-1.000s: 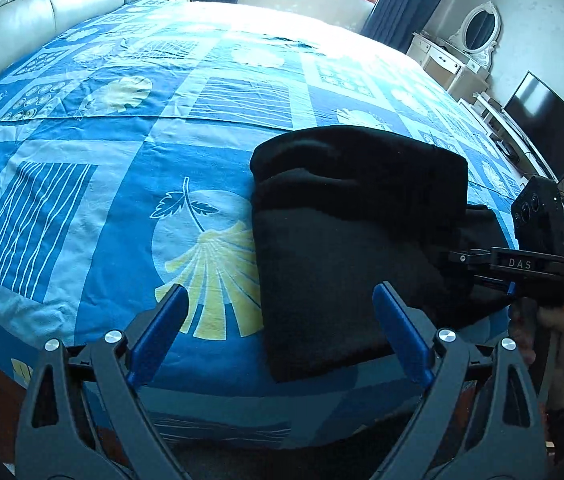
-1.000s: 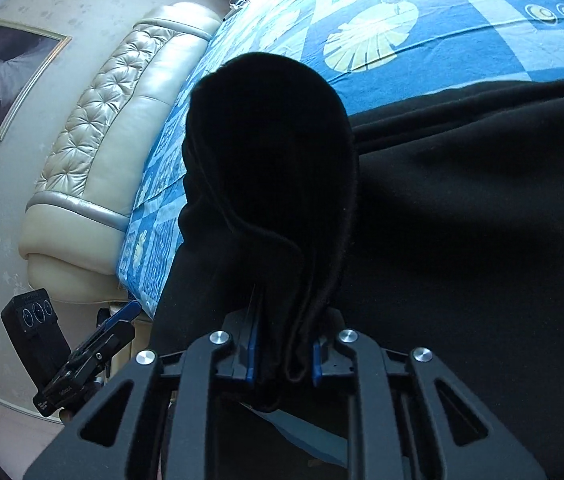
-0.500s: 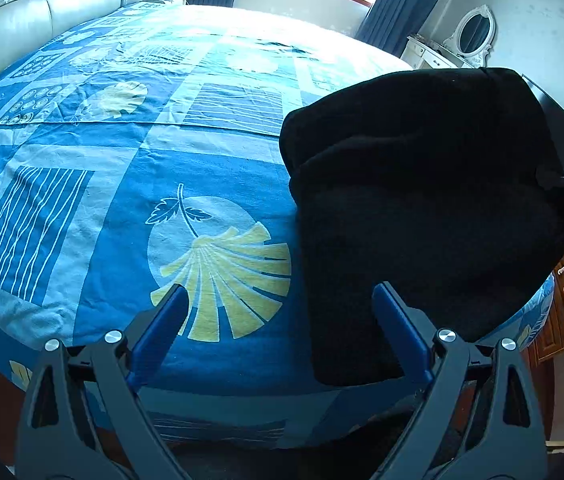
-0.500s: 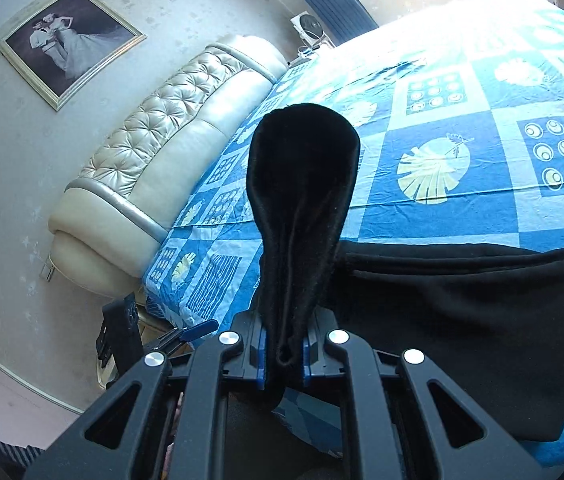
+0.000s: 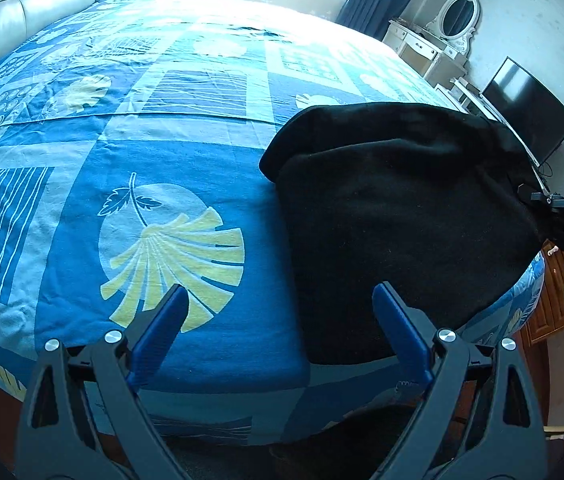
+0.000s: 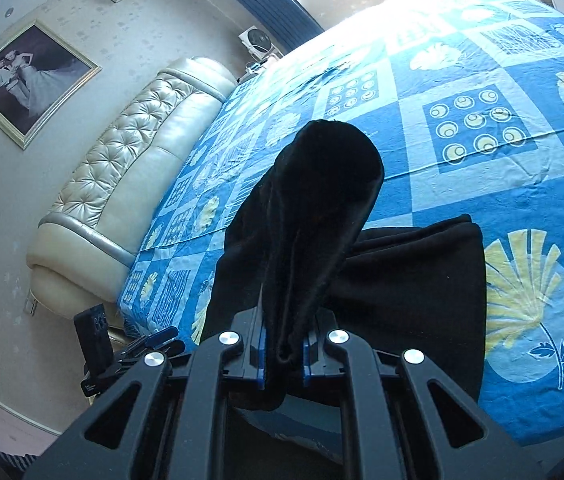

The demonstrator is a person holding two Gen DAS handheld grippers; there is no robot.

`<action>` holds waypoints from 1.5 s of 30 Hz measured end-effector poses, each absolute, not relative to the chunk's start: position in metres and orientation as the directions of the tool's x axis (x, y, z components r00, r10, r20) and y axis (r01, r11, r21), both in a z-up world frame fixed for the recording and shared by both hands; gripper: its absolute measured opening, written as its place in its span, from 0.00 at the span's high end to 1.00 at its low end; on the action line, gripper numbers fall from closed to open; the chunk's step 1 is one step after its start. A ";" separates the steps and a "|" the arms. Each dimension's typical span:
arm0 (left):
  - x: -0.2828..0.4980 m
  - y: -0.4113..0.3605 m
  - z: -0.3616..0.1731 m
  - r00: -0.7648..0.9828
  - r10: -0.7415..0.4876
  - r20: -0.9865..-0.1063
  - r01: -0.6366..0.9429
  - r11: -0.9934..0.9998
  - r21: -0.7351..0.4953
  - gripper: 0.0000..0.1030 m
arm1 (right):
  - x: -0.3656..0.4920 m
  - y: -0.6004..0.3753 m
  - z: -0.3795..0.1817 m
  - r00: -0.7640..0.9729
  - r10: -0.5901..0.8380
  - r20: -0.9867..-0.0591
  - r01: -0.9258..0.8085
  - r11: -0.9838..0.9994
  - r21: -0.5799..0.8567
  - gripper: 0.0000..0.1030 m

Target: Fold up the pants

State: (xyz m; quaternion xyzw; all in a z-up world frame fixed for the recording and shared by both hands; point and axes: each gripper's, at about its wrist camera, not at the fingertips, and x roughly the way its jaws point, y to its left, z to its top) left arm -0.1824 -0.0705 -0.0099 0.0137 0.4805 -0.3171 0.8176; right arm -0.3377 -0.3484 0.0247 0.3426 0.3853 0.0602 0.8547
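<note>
The black pants (image 5: 398,224) lie folded on the near right corner of the blue patterned bed (image 5: 130,128). My right gripper (image 6: 282,356) is shut on one end of the pants (image 6: 314,216) and holds it lifted off the bed, the fabric bulging up in front of the camera. It also shows at the right edge of the left wrist view (image 5: 554,216). My left gripper (image 5: 282,320) is open and empty, at the bed's near edge just left of the pants, with its right finger (image 5: 398,328) over the fabric's edge.
A cream tufted headboard (image 6: 130,184) runs along the bed's far side. A television (image 5: 530,120) and a white dressing table with a mirror (image 5: 438,40) stand right of the bed. A framed picture (image 6: 30,80) hangs on the wall.
My right gripper lifted its end of the pants off the bed and out to the right, then lowered it a little. My left gripper stayed open and moved slightly left.
</note>
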 end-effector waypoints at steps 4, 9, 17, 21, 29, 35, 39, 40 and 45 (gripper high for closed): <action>-0.182 -0.083 -0.018 0.310 -0.512 -0.801 0.534 0.791 -0.299 0.10 | -0.344 -0.368 -0.001 0.694 0.360 -0.623 0.215 0.723 0.657 0.88; -0.179 -0.092 -0.026 0.285 -0.527 -0.801 0.524 0.785 -0.330 0.10 | -0.349 -0.383 -0.035 0.674 0.367 -0.641 0.267 0.688 0.674 0.89; -0.174 -0.098 -0.037 0.260 -0.538 -0.802 0.516 0.779 -0.356 0.10 | -0.360 -0.400 -0.069 0.689 0.405 -0.601 0.285 0.611 0.739 0.89; -0.173 -0.097 -0.043 0.242 -0.560 -0.792 0.496 0.773 -0.395 0.10 | -0.362 -0.400 -0.069 0.704 0.412 -0.579 0.279 0.589 0.758 0.89; -0.163 -0.099 -0.056 0.202 -0.624 -0.755 0.452 0.743 -0.493 0.10 | -0.369 -0.398 -0.051 0.669 0.392 -0.632 0.254 0.678 0.690 0.84; -0.160 -0.102 -0.068 0.162 -0.670 -0.724 0.458 0.701 -0.547 0.10 | -0.343 -0.378 0.021 0.652 0.289 -0.701 0.170 0.846 0.506 0.71; -0.160 -0.103 -0.073 0.155 -0.696 -0.702 0.455 0.681 -0.574 0.09 | -0.269 -0.331 0.059 0.588 0.347 -0.730 -0.029 0.912 0.410 0.44; -0.162 -0.103 -0.074 0.157 -0.699 -0.698 0.456 0.678 -0.576 0.09 | -0.245 -0.318 0.063 0.548 0.383 -0.744 -0.085 0.910 0.406 0.44; -0.166 -0.102 -0.076 0.181 -0.709 -0.682 0.453 0.675 -0.582 0.09 | -0.128 -0.237 0.050 0.328 0.381 -0.865 -0.286 0.912 0.293 0.44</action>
